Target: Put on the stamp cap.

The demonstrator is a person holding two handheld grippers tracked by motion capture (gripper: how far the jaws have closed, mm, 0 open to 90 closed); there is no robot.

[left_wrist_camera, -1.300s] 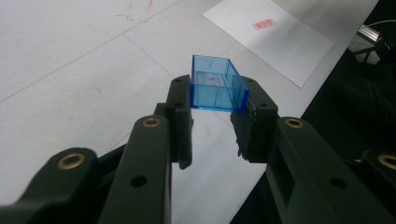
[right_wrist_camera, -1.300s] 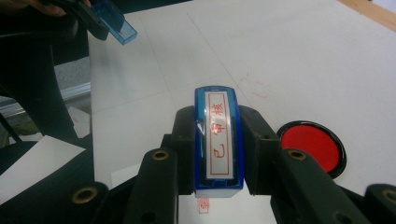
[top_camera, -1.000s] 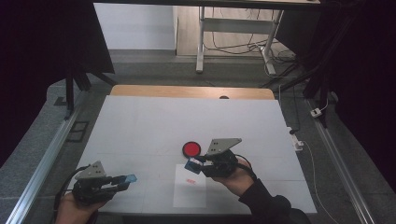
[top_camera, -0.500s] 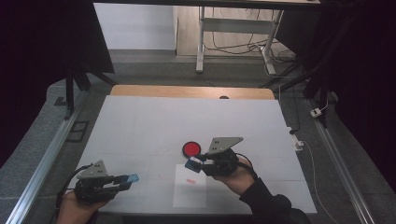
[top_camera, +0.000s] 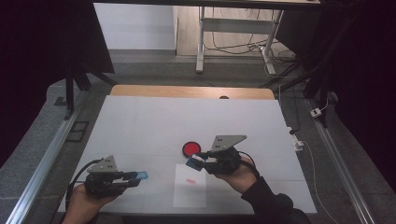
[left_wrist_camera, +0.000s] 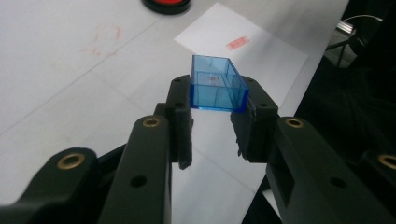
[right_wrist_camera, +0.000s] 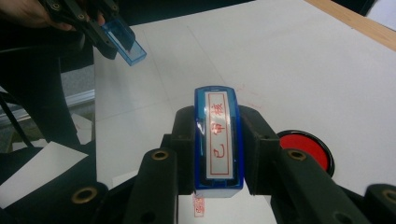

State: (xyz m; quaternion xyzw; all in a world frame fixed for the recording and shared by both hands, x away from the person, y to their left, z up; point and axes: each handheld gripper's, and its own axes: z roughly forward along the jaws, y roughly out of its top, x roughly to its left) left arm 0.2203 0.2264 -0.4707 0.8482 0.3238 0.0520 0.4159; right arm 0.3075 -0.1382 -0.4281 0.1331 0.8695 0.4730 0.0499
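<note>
Stamp (right_wrist_camera: pixel 218 140) (in right claw (right_wrist_camera: pixel 218 144)) unmoved; left claw (left_wrist_camera: pixel 214 116) shifted slightly.

High view overhead; tongs views close, sharing red pad (top_camera: pixel 191 148).

Table (top_camera: pixel 140 121) mid-frame; ink pad (top_camera: pixel 191 148) on it at centre, paper sheet (top_camera: pixel 190 185) just below. Stamp (top_camera: pixel 196 162) in right gripper (top_camera: pixel 198 162) above sheet's top edge; cap (top_camera: pixel 138 176) in left gripper (top_camera: pixel 135 177), lower left
</note>
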